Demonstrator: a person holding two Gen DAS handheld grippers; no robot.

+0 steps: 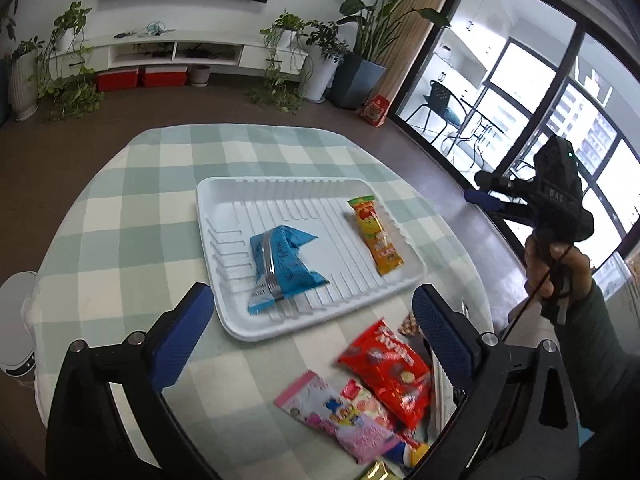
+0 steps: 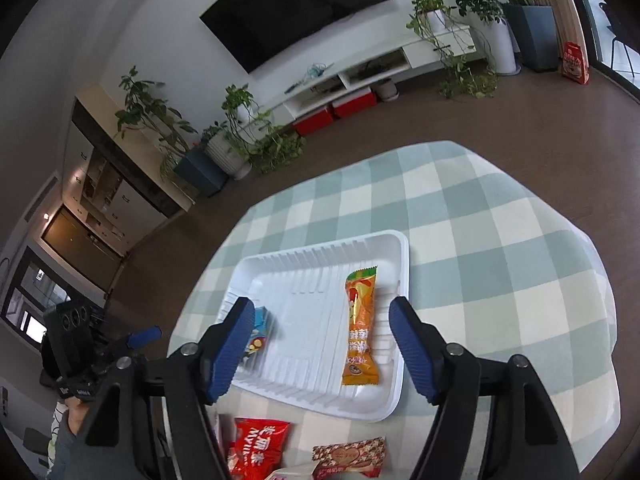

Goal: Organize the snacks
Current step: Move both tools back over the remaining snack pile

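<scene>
While both grippers hang above the checked tablecloth, the white tray sits in the middle of the table with two snacks lying in it. Left gripper first: its blue fingers are spread wide with nothing between them, only the near edge of the tray showing in the gap. The blue packet lies in the tray at about seven o'clock from its centre, crumpled, one end near the tray's near rim. The orange bar lies over at three o'clock, long and flat, well apart from the blue one. Outside the tray, at five o'clock from it, a red bag and a pink packet rest on the cloth, overlapping each other. Now the right gripper: fingers spread here too, gripping nothing, the orange bar lying flat in the tray beneath the gap and clear of both pads. In this view the red bag sits at seven o'clock below the tray, and a brown patterned packet lies just beside it. A hand holds the right gripper's handle at three o'clock in the left view.
</scene>
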